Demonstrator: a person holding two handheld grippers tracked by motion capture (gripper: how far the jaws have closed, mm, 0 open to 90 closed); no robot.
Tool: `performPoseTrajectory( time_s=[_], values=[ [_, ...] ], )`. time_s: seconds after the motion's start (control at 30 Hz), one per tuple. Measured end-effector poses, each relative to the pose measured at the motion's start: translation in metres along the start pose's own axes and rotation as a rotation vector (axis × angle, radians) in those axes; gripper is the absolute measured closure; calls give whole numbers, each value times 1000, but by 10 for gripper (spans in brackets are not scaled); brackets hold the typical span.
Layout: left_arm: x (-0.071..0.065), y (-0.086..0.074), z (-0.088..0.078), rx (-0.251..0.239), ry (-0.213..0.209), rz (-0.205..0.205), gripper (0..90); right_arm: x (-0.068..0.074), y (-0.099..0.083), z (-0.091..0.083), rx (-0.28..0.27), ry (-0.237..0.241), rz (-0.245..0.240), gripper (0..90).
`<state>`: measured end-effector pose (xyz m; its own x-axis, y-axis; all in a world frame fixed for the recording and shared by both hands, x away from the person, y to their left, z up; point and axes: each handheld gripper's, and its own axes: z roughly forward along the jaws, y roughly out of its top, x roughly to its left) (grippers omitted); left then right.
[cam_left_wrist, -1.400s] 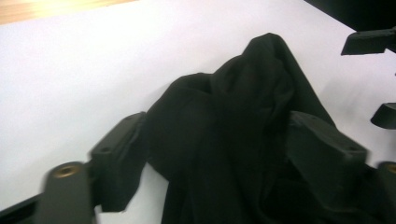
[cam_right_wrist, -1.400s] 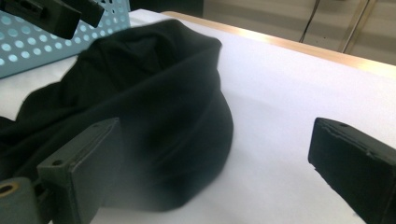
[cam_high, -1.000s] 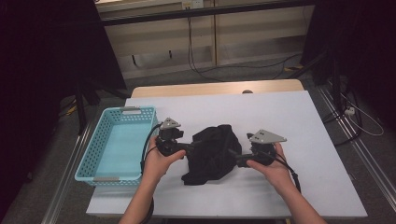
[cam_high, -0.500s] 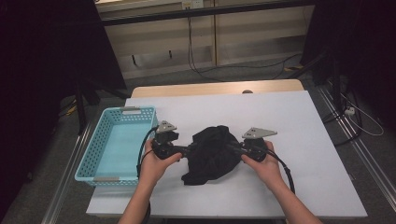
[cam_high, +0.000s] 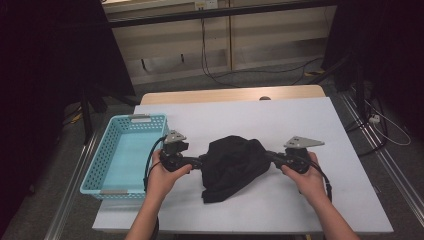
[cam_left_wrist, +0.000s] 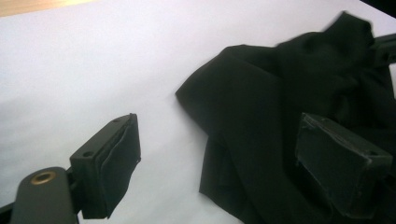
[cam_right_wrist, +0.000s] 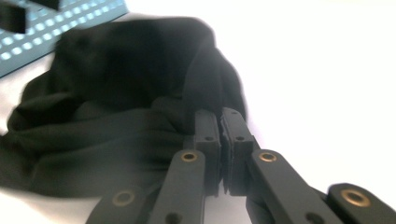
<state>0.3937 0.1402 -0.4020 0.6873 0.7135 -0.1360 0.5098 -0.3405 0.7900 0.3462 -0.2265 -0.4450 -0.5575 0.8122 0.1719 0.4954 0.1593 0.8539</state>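
The black cloth (cam_high: 232, 165) lies bunched on the desk (cam_high: 300, 120) between both tongs. The right tongs (cam_right_wrist: 221, 122) have just clamped its edge; the left tongs (cam_left_wrist: 219, 158) gape wide beside it.

right gripper (cam_right_wrist: 223, 122) jaws pinching black cloth (cam_right_wrist: 116, 102)

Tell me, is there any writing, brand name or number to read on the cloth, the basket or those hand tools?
No readable text anywhere.
The black cloth is plain.
The blue basket shows holes in its walls and no label.
The left gripper and the right gripper carry screws and rivets, no lettering.
The white table is unmarked.
A small pale patch on the far wall is too small to read.
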Motion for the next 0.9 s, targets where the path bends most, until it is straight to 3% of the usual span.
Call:
performPoseTrajectory(
  time_s=[0.03, 0.13, 0.3, 0.5, 0.73, 0.9],
  values=[
    [0, 0, 0, 0, 0, 0, 141, 0, 0, 0, 0, 0, 0, 864],
    [0, -1, 1, 7, -1, 5, 140, -17, -4, -15, -14, -52, 32, 864],
    [0, 0, 3, 9, -2, 7, 140, -24, -7, -23, -21, -57, 38, 835],
    [-3, 0, 7, 22, -7, 21, 140, -9, -3, -23, -30, -54, -41, 488],
    [-4, -2, 11, 40, -18, 27, 136, 13, 5, -14, -22, -30, -123, 283],
    [-3, -3, 11, 42, -11, 24, 123, 23, 9, -9, -21, -14, -148, 222]
  ],
)
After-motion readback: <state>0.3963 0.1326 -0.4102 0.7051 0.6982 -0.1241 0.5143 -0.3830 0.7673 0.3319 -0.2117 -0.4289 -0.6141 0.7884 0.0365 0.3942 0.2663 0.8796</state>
